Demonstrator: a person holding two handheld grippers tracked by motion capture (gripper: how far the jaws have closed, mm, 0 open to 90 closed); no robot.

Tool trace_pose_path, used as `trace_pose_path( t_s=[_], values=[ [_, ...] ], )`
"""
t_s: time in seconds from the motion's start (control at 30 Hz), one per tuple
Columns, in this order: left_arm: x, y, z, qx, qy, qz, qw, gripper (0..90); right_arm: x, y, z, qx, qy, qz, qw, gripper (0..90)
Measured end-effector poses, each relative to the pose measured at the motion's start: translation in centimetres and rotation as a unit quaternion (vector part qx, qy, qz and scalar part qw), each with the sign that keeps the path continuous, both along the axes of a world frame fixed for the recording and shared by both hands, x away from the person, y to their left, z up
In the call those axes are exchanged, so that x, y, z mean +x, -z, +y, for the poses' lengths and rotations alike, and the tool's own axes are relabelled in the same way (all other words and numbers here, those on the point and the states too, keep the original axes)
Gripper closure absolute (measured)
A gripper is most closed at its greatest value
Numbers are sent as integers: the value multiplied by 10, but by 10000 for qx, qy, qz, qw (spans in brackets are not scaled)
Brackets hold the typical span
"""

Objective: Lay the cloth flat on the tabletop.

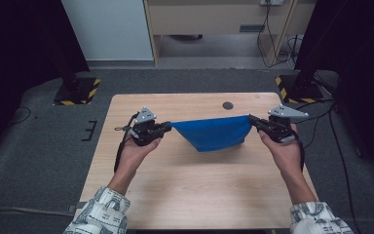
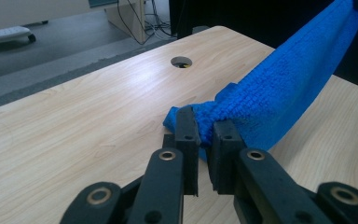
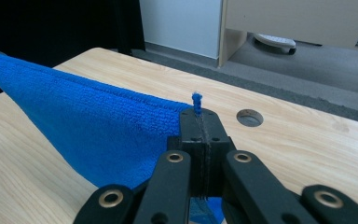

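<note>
A blue cloth [image 1: 213, 131] hangs stretched between my two grippers above the wooden table [image 1: 185, 195], sagging to a point in the middle. My left gripper [image 1: 168, 126] is shut on the cloth's left corner; in the left gripper view the bunched blue cloth [image 2: 270, 93] is pinched between the jaws at my left gripper [image 2: 205, 133]. My right gripper [image 1: 251, 119] is shut on the right corner. In the right gripper view the jaws of my right gripper [image 3: 200, 116] are pressed together with a small tuft of blue cloth [image 3: 88, 126] sticking out above them.
A round cable hole [image 1: 228, 105] sits in the table near its far edge. Black stands with yellow-striped bases [image 1: 77, 91] flank the far corners. A light wooden cabinet [image 1: 214, 19] stands beyond, with cables on the floor.
</note>
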State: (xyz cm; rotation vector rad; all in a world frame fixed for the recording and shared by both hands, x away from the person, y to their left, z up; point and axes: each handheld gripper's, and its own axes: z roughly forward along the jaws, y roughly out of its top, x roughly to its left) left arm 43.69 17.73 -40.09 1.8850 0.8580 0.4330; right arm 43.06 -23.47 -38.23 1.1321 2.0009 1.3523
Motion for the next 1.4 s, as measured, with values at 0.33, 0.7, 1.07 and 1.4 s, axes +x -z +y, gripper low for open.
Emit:
trace_pose_path(
  t_s=[0.33,0.7,1.07,1.4],
  values=[
    [2,7,5,-92,-41,-12,9999,810,2,-10,3,-33,-8,-77,10000,900],
    [2,9,4,-99,26,-14,9999,805,2,-14,0,-43,87,-81,9999,900],
    [-12,-9,10,-225,18,-205,9995,815,-11,-23,-1,26,-55,-197,9998,900],
    [-27,-28,19,-243,25,-374,9990,811,-24,-34,4,80,-194,-365,9991,900]
  ],
)
